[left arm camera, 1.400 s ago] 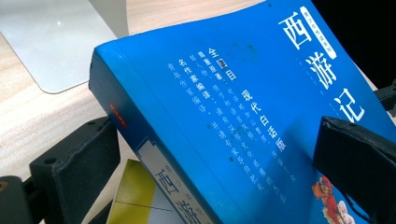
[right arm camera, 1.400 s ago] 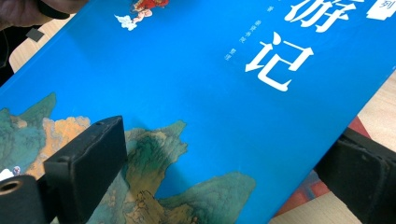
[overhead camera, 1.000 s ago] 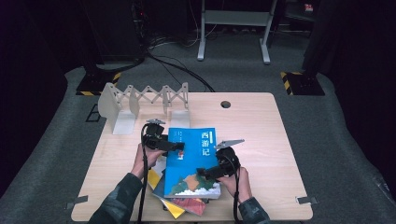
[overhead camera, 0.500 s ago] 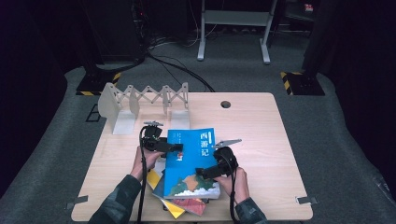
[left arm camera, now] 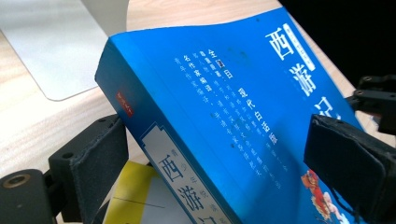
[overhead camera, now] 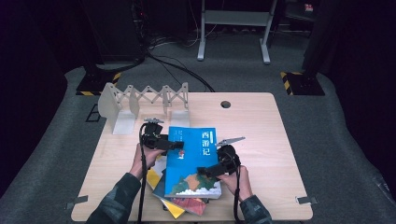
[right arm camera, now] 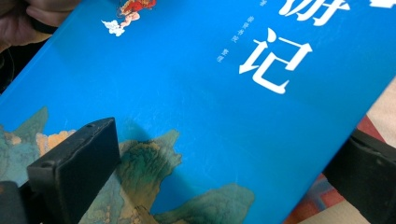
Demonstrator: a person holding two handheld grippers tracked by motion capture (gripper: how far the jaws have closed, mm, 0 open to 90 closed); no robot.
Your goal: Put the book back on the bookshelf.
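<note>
Blue book is lying on top of a small stack of books on the counter — lift seemingly just starting. Left gripper is straddling the book's spine edge, one jaw under, one over the cover, apparently pinching it. Right gripper is clamping the opposite lower edge the same way. Both forearms are reaching in low, hands angled inward toward each other. Still to do — probably moving the book to the folding rack beyond the left gripper.
</note>
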